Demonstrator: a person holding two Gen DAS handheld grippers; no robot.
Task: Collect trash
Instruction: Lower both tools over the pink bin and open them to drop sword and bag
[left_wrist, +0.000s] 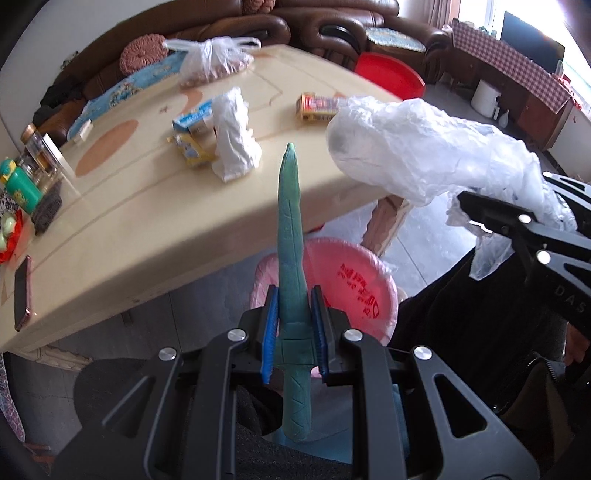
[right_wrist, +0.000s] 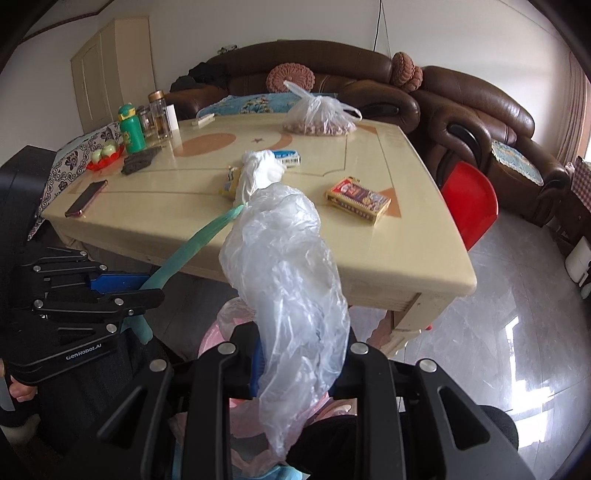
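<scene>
green strip (left_wrist: 291, 266) pinched in left tool (left_wrist: 294, 328), tip ahead | clear plastic bag (right_wrist: 288, 295) clamped in right tool (right_wrist: 295, 373), grip point hidden by bag | pink-lined bin (left_wrist: 351, 280) below, half covered | counter (right_wrist: 177, 218) ahead, white crumpled bag (right_wrist: 258, 173) on it

You have thin, crinkled translucent plastic film in the clear bag (right_wrist: 291, 295), and a matt, soft-looking green strip (left_wrist: 291, 258) with creased seams. Your gripper frames look like matt black plastic with shiny metal bolts. The cream table (right_wrist: 369, 251) is glossy, and the brown sofa (right_wrist: 461, 107) shines like leather.
</scene>
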